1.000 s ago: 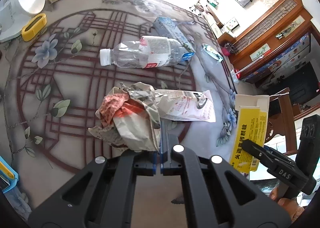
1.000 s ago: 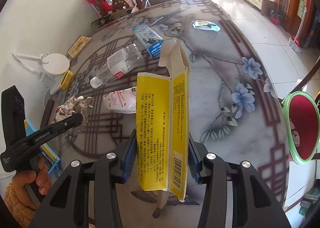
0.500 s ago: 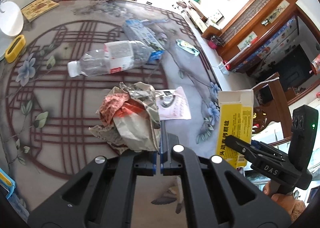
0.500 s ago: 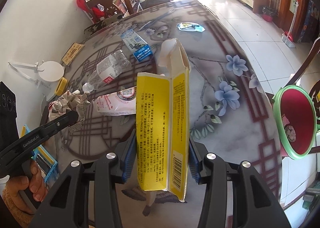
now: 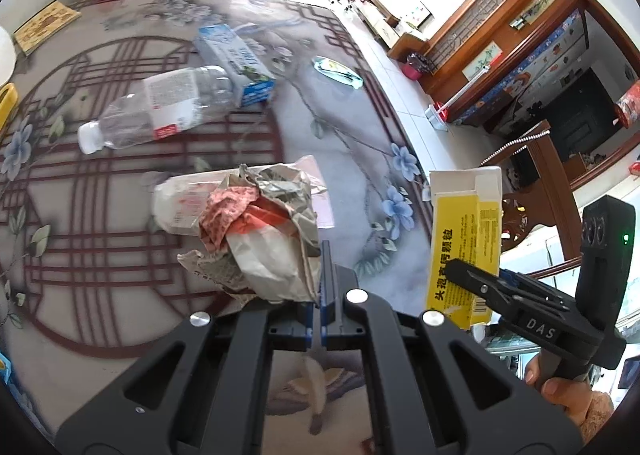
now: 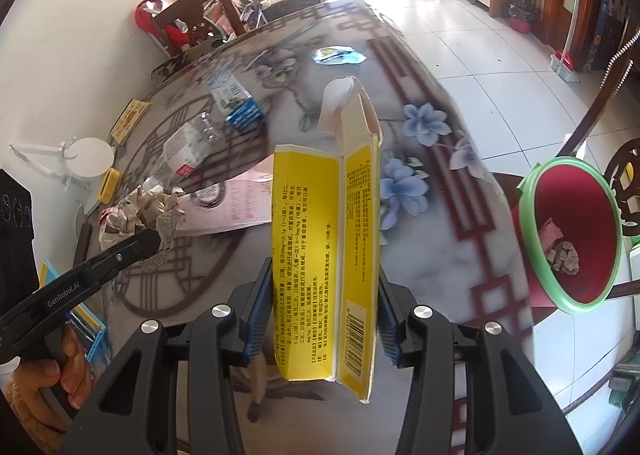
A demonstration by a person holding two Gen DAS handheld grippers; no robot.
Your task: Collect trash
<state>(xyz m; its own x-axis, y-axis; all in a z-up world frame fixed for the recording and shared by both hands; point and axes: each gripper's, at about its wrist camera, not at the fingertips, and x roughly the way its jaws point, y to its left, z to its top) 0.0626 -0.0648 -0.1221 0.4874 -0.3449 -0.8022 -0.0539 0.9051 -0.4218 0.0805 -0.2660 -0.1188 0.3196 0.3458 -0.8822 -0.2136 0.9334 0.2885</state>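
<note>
Both grippers carried further right toward red bin point(image 6: 572, 231), left gripper point(image 5: 320, 267) pinching crumpled paper point(image 5: 264, 239), right gripper point(image 6: 324, 311) clamping yellow box point(image 6: 320, 239), bottle point(image 5: 160, 111) left behind on table point(image 5: 100, 315).

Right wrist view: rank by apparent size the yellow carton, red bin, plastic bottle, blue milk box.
1. yellow carton, inflated by nearness, held at the lens
2. red bin
3. plastic bottle
4. blue milk box; farthest away, so true size is unsure

Yellow box point(image 6: 324, 255), red-green bin point(image 6: 576, 231).
</note>
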